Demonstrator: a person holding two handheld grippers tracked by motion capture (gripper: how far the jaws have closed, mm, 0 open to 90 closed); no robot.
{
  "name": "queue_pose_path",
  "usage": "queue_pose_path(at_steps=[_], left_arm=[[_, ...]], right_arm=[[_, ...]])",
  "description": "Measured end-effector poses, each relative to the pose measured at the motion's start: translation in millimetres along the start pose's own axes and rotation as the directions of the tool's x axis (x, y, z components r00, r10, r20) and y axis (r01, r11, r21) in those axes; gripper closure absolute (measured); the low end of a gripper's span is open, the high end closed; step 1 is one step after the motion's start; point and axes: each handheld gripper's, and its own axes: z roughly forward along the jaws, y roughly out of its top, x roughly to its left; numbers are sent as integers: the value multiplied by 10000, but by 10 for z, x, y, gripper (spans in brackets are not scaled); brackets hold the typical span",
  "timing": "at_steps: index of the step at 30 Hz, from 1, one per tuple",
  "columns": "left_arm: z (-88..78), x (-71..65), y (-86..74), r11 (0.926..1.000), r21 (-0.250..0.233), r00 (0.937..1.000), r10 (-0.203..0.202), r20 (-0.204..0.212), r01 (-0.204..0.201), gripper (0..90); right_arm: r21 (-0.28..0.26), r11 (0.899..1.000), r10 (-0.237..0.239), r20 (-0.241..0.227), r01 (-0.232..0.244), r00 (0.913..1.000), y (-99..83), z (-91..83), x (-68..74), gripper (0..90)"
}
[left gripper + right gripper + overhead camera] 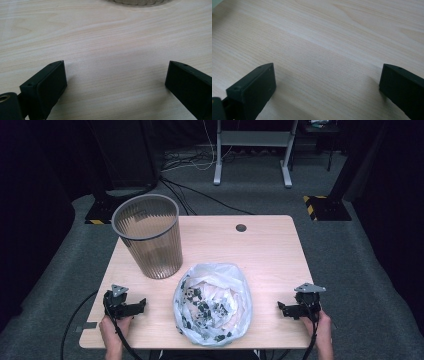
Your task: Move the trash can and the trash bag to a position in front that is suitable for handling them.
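From the high view, we see the crinkly white plastic bag with dark specks [212, 302] lying flat near the front edge of the pale wooden table [270, 250]. The left gripper [141, 306] waits left of the bag, the right gripper [281, 308] waits right of it, both released and holding nothing. We think we should pinch the bag's rim on both sides. The grey ribbed plastic bin [148, 236] stands just behind the bag, to its left.

In the left gripper view, we see bare wood between wide jaws, with room to slide toward the bag.

In the right gripper view, it is the same.

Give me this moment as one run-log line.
left gripper: open, empty | right gripper: open, empty | plastic bag: on table between grippers, untouched | waste bin: upright, behind bag
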Motion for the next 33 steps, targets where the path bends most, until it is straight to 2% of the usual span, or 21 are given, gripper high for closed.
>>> queue_pose_path(at_steps=[7,15,18,20,23,27,33], left_arm=[[-7,-1,-6,9999,47,9994,159,312,-160,0],[-121,-5,11,9982,-601,9974,-2,727,46,3],[-237,-28,57,9955,-938,9944,-52,1055,152,6],[-298,-50,80,9944,-1054,9953,57,966,46,7],[-355,-70,105,9928,-1196,9938,70,1112,64,13],[-474,-139,235,9887,-1480,9916,414,1226,-230,11],[-559,-205,439,9820,-1799,9874,829,1347,-579,10]], right_arm=[[0,10000,17,18,-17,10000,0,-1,0,0],[56,10000,-23,-5,23,10000,7,0,-10,0],[42,10000,-3,2,3,10000,4,-1,-8,0],[37,10000,12,2,-12,10000,3,-2,-7,0],[22,10000,20,10,-20,10000,1,-3,-6,0],[1,10000,19,14,-19,10000,-2,-5,-4,2],[-2,10000,11,26,-11,10000,-4,-8,-1,4]])
